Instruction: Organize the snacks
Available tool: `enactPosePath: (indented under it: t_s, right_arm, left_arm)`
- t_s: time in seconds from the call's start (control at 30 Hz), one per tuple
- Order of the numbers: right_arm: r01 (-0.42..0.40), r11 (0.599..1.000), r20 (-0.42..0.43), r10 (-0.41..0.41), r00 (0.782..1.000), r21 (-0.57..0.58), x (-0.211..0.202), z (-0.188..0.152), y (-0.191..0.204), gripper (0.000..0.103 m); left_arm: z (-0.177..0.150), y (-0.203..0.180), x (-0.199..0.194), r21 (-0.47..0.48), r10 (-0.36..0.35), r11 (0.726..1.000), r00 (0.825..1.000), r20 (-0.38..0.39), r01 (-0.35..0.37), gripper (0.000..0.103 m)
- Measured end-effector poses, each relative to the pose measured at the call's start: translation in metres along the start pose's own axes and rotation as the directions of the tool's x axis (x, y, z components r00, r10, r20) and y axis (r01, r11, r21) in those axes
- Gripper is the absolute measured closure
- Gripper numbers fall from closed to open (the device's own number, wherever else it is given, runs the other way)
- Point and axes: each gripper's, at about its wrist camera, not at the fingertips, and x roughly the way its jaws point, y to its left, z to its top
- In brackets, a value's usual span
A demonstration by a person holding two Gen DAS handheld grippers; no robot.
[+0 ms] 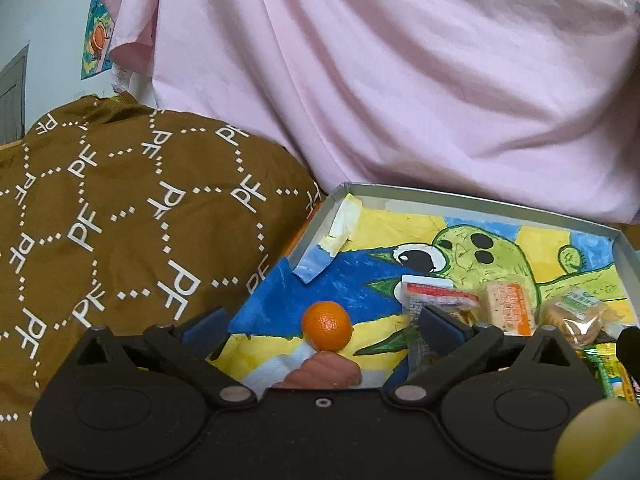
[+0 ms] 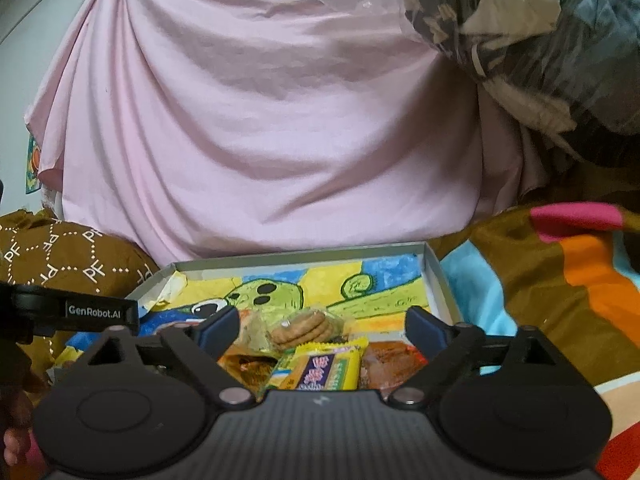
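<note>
Left wrist: left gripper (image 1: 320, 322) fingers spread around the orange (image 1: 327, 325).

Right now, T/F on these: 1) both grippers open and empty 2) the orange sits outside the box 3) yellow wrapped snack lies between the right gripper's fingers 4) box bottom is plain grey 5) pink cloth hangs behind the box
1) Both grippers open and empty: true. Left gripper and right gripper both stand wide open, gripping nothing.
2) Orange outside the box: false. The orange rests on the drawing inside the box.
3) True. The yellow wrapped snack lies between the right gripper's fingers, ungripped.
4) Plain grey bottom: false. A colourful drawing with a green creature covers it.
5) True. Pink cloth hangs behind the box.
</note>
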Motion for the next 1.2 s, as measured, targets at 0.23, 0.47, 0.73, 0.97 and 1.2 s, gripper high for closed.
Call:
enactPosePath:
  t_s: [0.23,0.47,0.73,0.97,1.2]
  right_arm:
    - [0.049,0.999,0.027,-0.049,0.998,0.018,-0.023,0.02,0.006,0.0]
    - [0.082,0.996,0.009,-0.082,0.997,0.034,-0.054,0.034,0.015,0.0]
    - [0.069,0.997,-0.023,-0.068,0.997,0.019,-0.101,0.04,0.026,0.0]
    - [0.044,0.999,-0.041,-0.045,0.998,-0.003,-0.144,0.04,0.04,0.0]
    - [0.026,0.999,-0.046,-0.027,0.999,-0.033,-0.186,0.035,0.053,0.0]
  left_arm:
    - [0.002,0.008,-0.029,-0.016,-0.018,1.0,1.0,0.011,0.018,0.001]
    - [-0.001,0.022,-0.069,-0.025,-0.034,0.999,0.999,0.017,0.034,0.001]
    - [-0.014,0.044,-0.118,-0.019,-0.042,0.999,0.999,0.012,0.043,0.001]
    - [-0.029,0.067,-0.163,-0.01,-0.054,0.998,0.998,0.025,0.054,0.001]
    - [-0.046,0.085,-0.199,0.006,-0.063,0.998,0.998,0.024,0.063,0.001]
